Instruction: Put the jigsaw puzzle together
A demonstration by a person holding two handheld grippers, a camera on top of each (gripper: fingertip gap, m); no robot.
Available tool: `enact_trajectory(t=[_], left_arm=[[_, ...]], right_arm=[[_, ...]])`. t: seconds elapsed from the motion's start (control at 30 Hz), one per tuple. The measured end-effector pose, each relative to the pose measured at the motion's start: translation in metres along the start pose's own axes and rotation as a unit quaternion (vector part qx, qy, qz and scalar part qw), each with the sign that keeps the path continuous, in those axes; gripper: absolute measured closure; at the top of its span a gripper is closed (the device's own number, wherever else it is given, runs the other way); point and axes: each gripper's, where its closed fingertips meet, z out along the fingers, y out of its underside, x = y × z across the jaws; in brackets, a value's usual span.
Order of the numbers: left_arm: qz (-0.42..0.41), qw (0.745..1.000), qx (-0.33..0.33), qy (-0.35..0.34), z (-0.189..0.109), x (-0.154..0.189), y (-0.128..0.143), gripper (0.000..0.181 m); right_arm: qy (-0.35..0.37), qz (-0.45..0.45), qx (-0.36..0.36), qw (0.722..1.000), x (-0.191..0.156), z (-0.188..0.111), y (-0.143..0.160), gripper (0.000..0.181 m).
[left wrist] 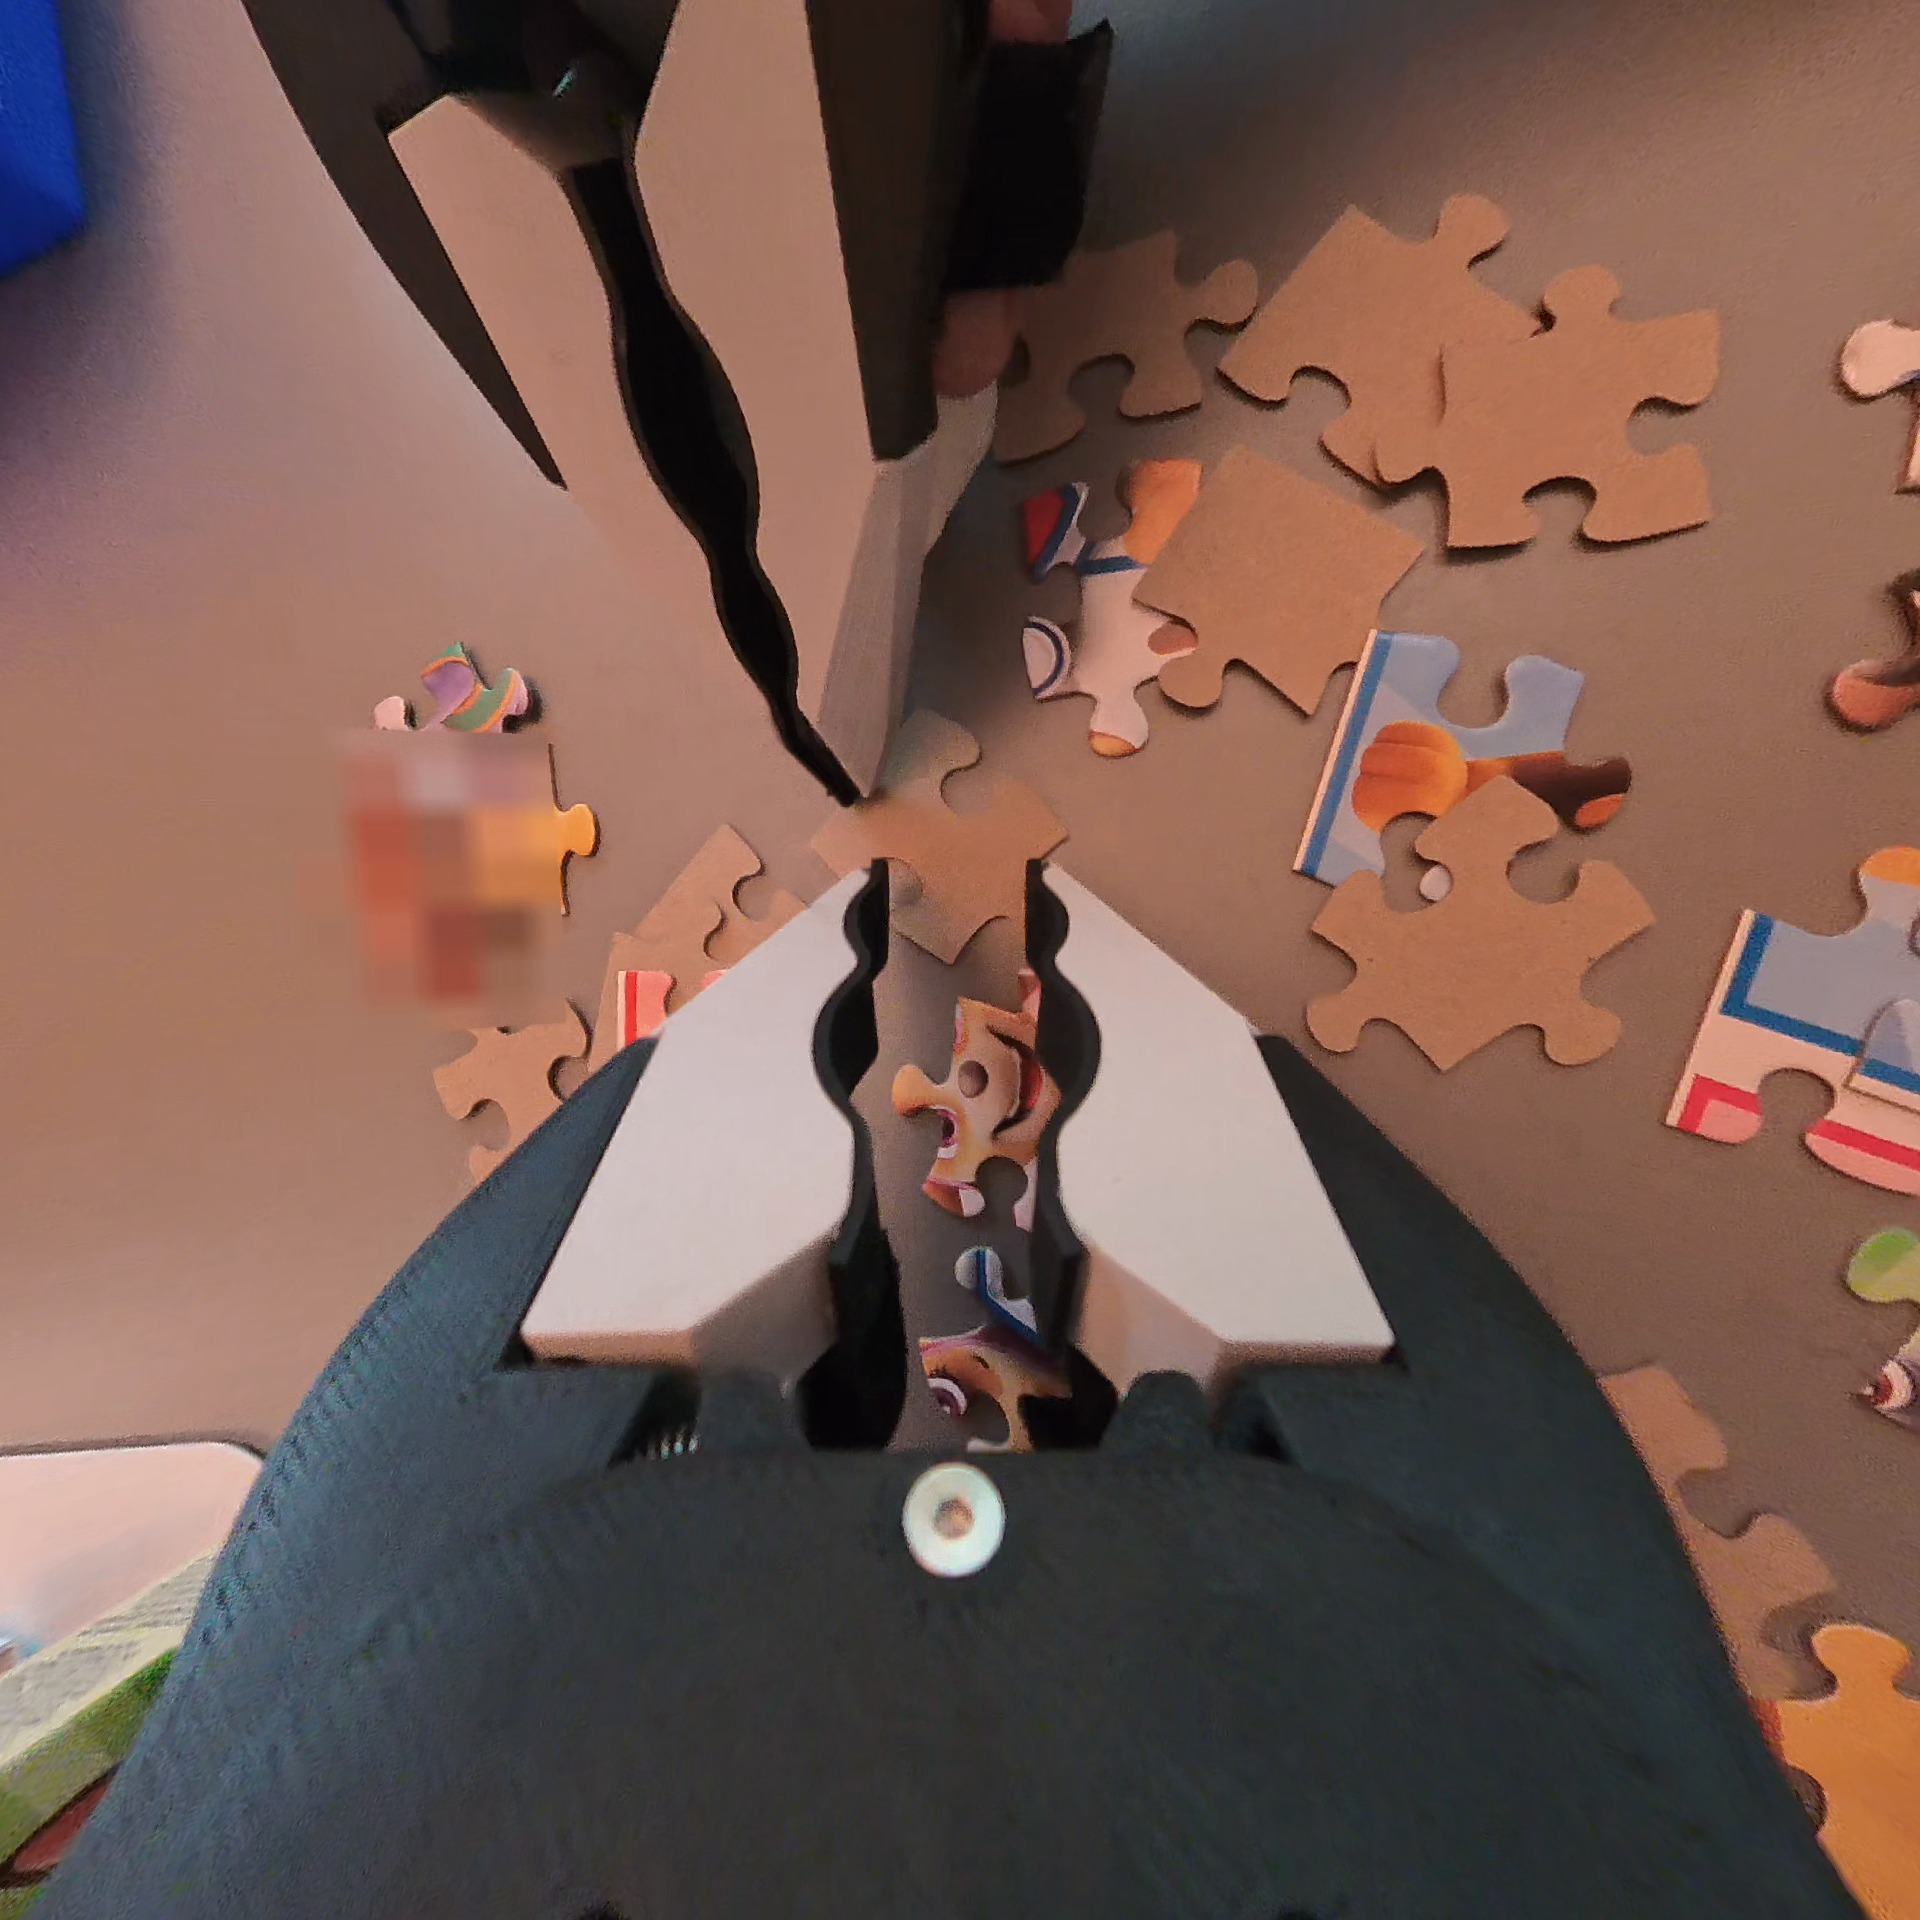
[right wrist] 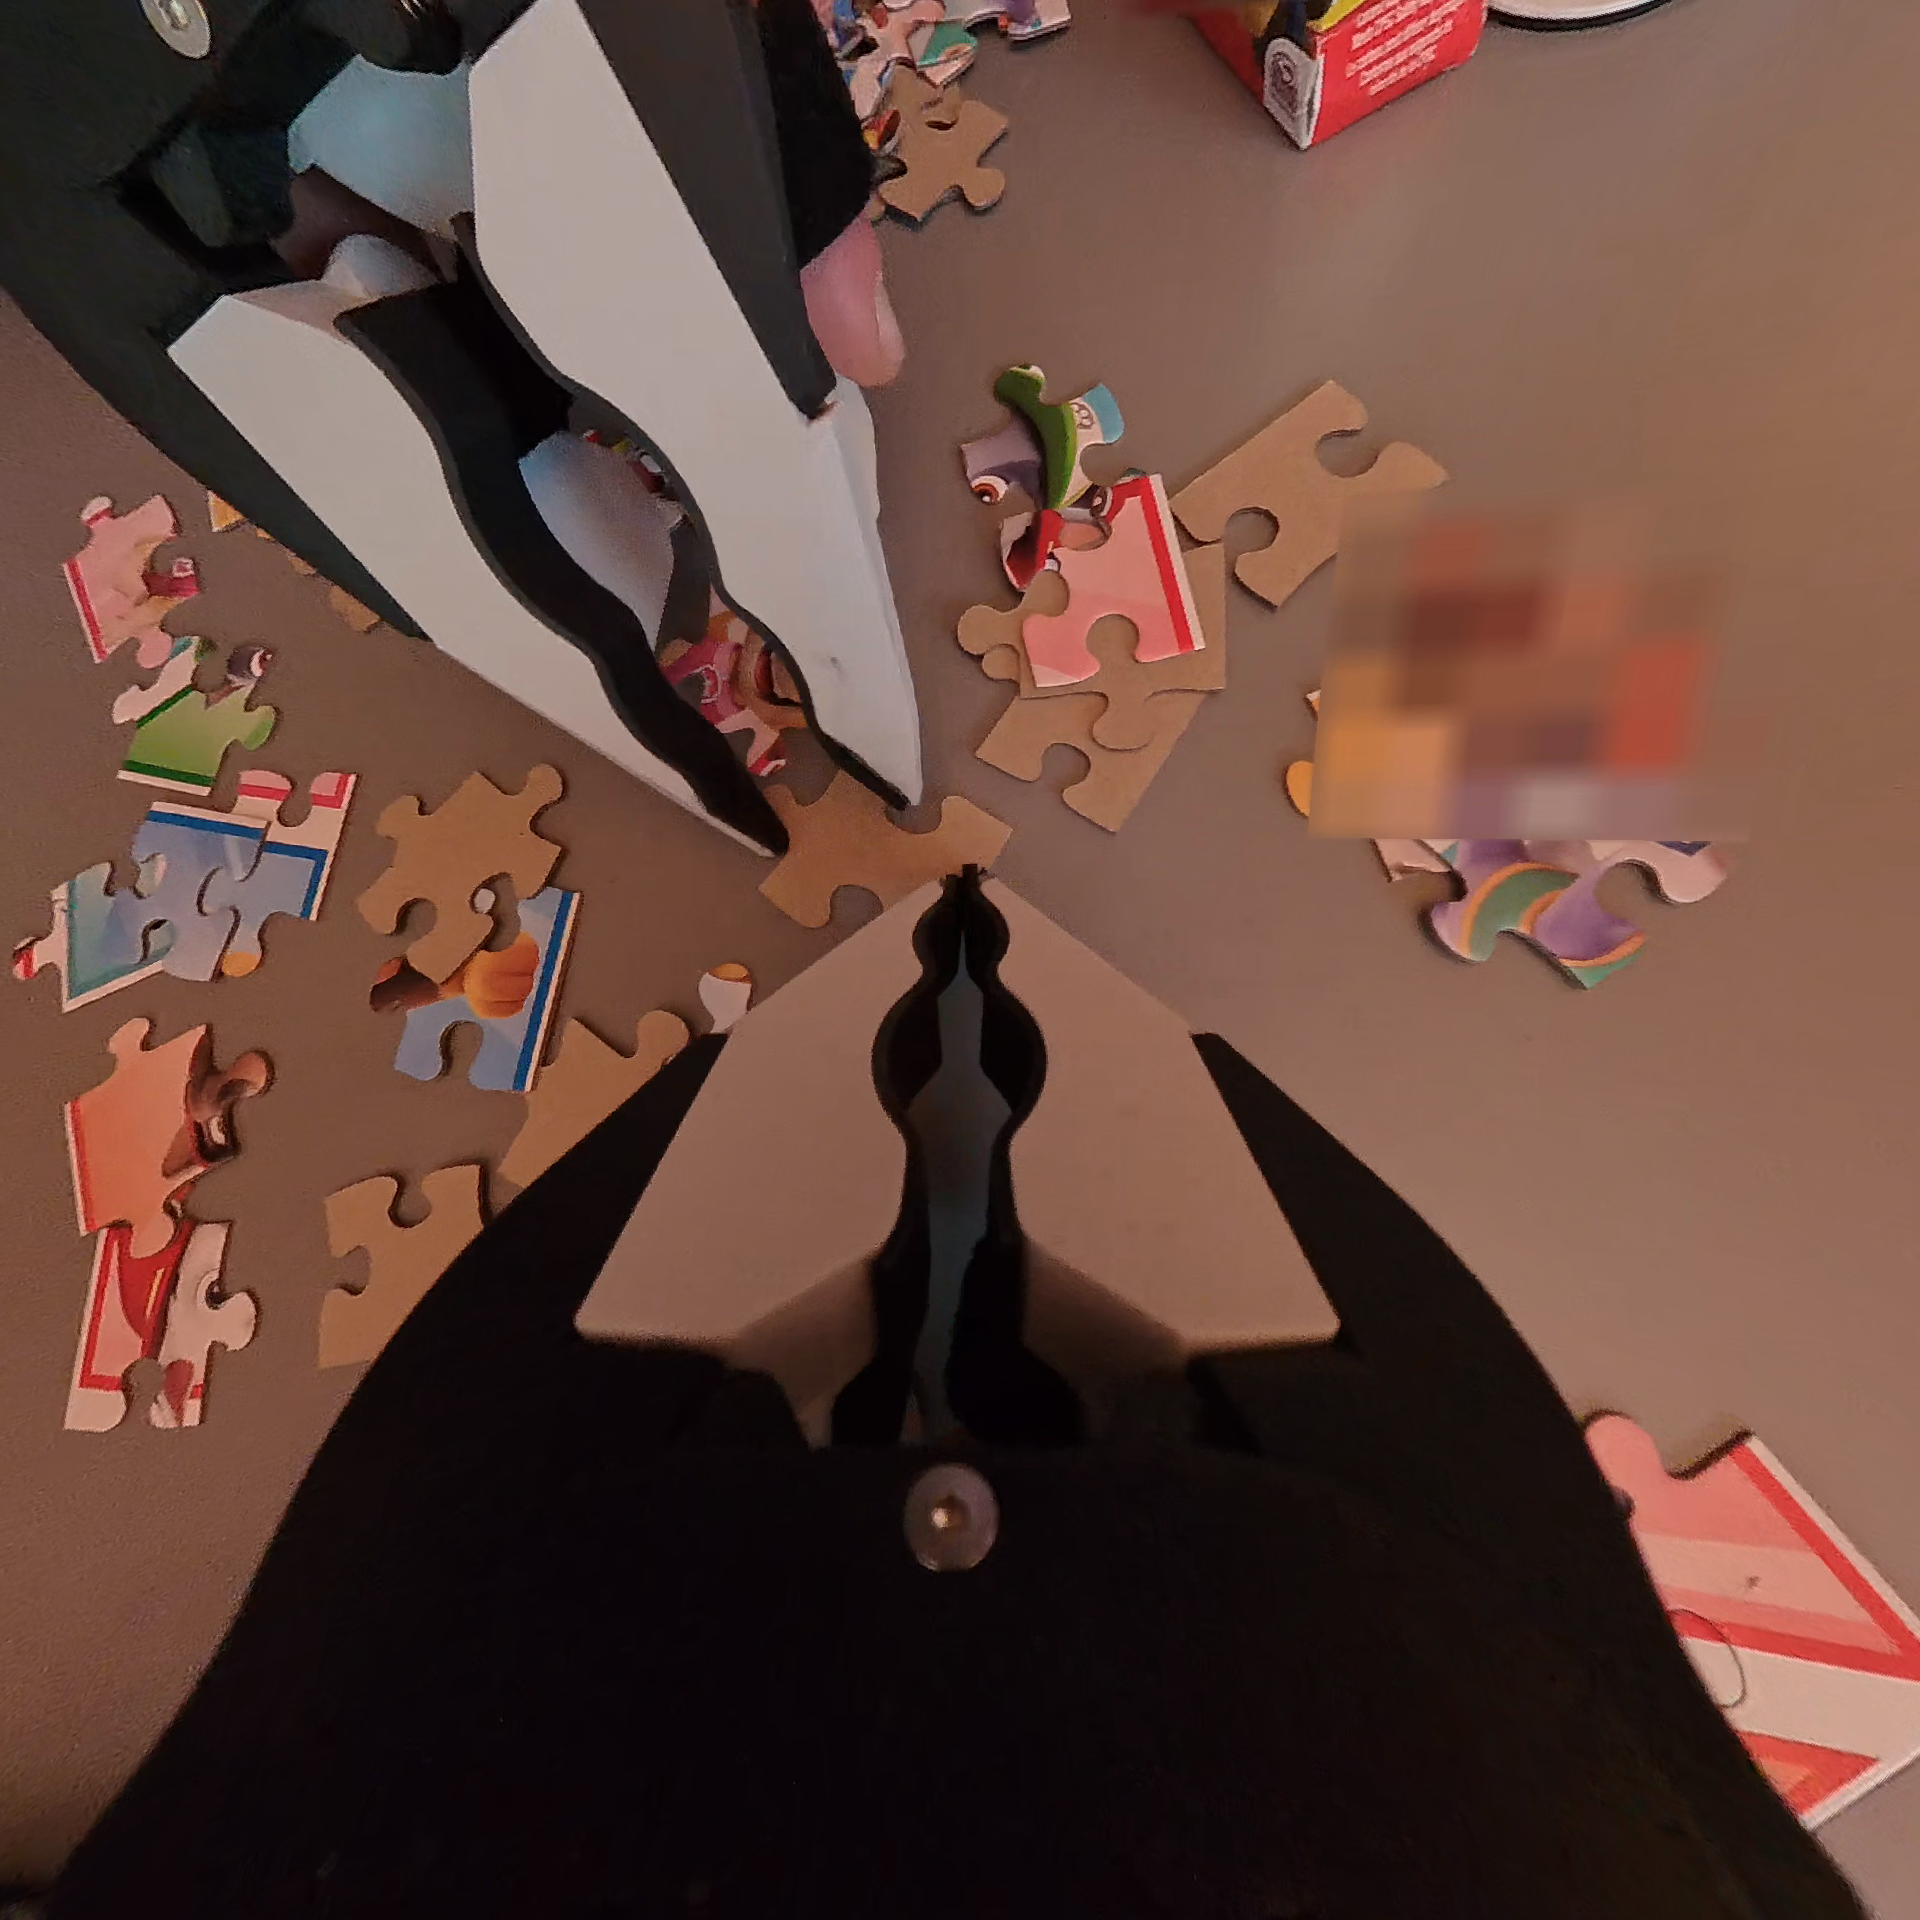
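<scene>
A brown, face-down puzzle piece lies on the grey table. My left gripper has its jaws part closed, with this piece held between the tips. My right gripper comes in from the top of the left wrist view. It is shut, and its tip touches the piece's corner. In the right wrist view, the right gripper meets the edge of the piece. There the left gripper reaches in from the upper left, its tips on the piece. A fingertip of the person shows on it.
Several loose pieces lie around. Some are face-down and some face-up, among them a blue-bordered one and a pink and red one. A red box stands at the far edge. A green and white box is at lower left. The grippers are tip to tip, or close to it.
</scene>
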Motion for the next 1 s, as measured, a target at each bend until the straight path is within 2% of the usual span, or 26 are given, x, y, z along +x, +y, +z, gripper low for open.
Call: enact_trajectory(t=[0.17, 0.27, 0.33, 0.43, 0.5, 0.63, 0.83, 1.0], left_arm=[[0.043, 0.999, 0.004, -0.033, -0.004, 0.0, 0.002, 0.154], [0.064, 0.997, 0.011, -0.053, -0.003, -0.001, 0.003, 0.166], [0.055, 0.997, 0.019, -0.043, -0.002, 0.003, 0.001, 0.164], [0.038, 0.998, 0.017, -0.042, -0.006, -0.002, 0.002, 0.157], [0.004, 1.0, 0.012, -0.022, -0.005, -0.002, 0.006, 0.153], [-0.054, 0.998, 0.008, 0.001, -0.004, -0.003, 0.008, 0.15], [-0.073, 0.997, 0.013, 0.009, -0.001, -0.002, 0.006, 0.157], [-0.039, 0.998, 0.02, -0.035, -0.003, -0.005, 0.004, 0.152]], right_arm=[[-0.023, -0.001, 0.0, 1.0, -0.007, -0.002, 0.002, 0.181], [-0.058, -0.001, 0.013, 0.998, -0.02, -0.003, -0.002, 0.181], [-0.044, -0.003, 0.0, 0.999, -0.016, -0.002, 0.002, 0.181], [-0.002, 0.007, 0.029, 1.0, -0.001, -0.014, -0.007, 0.181], [0.025, 0.012, 0.02, 0.999, 0.009, -0.016, -0.002, 0.151], [0.027, -0.005, -0.002, 1.0, 0.007, -0.007, 0.004, 0.143], [0.006, -0.008, 0.002, 1.0, -0.001, -0.003, 0.003, 0.16], [-0.007, 0.002, 0.006, 1.0, -0.003, -0.004, 0.004, 0.165]])
